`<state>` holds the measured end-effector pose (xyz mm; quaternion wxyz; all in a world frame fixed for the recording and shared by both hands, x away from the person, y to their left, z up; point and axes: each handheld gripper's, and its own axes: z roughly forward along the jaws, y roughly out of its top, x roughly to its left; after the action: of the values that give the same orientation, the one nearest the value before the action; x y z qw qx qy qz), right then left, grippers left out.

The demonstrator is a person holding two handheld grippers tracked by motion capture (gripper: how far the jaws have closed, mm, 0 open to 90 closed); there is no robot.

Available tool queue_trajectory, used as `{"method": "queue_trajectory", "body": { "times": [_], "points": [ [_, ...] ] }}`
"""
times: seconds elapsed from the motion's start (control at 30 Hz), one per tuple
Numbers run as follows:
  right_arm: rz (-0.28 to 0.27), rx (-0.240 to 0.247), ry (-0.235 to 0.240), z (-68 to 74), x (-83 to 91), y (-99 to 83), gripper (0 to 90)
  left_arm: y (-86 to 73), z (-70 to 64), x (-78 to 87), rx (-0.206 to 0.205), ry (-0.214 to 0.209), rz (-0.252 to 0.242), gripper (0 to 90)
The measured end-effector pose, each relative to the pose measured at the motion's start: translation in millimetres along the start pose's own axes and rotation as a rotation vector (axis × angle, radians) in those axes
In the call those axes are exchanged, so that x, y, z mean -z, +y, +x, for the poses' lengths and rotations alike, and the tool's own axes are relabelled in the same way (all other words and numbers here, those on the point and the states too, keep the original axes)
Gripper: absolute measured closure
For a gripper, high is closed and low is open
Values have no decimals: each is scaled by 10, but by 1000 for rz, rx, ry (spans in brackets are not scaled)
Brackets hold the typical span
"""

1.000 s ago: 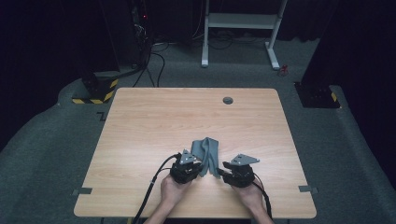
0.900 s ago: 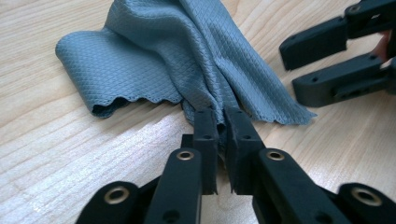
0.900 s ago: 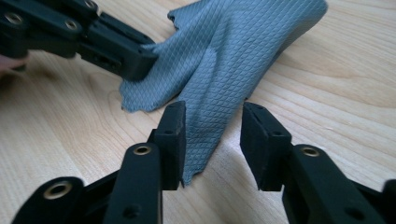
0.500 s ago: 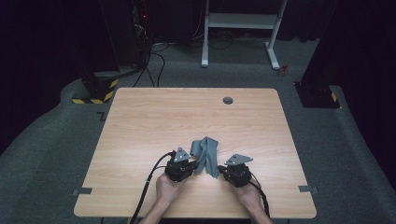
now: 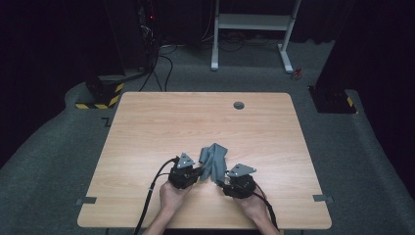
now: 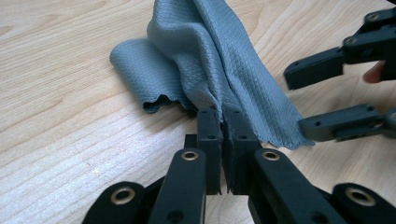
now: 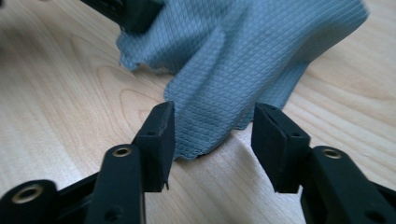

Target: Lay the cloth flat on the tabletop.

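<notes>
Left gripper (image 6: 223, 122) stays pinched on the grey cloth (image 6: 219, 60); right gripper (image 7: 212, 128) (jaws apart) has seemingly edged closer.

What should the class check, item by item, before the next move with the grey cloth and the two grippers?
1. Left gripper shut on the grey cloth: ok.
2. Right gripper open wide enough for the cloth's edge: ok.
3. Cloth edge lies between the right gripper's jaws: ok.
4. Right gripper closed on the cloth: not ok, jaws apart.
5. Cloth flat: not ok, bunched in folds.
6. Table around the cloth bare: ok.
</notes>
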<state>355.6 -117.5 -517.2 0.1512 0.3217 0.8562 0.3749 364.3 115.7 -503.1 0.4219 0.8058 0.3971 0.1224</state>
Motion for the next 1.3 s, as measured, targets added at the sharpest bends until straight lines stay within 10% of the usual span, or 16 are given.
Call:
{"method": "queue_trajectory", "body": {
  "times": [0.13, 0.23, 0.93, 1.2, 1.3],
  "points": [
    [32, 4, 14, -13, -47, 10, 830, -1, 27, 29, -3, 11, -3, 864],
    [33, 12, 18, -36, -28, 5, 891, -8, 70, 60, -3, 20, -3, 865],
    [0, -159, -71, -564, 352, -220, 885, -129, 424, 298, 29, 123, 35, 853],
    [-19, -110, -105, -471, 410, -222, 646, -140, 358, 289, 17, 96, 32, 798],
    [-78, -71, -139, -342, 468, -193, 595, -130, 305, 299, 14, 110, 14, 620]
  ]
}}
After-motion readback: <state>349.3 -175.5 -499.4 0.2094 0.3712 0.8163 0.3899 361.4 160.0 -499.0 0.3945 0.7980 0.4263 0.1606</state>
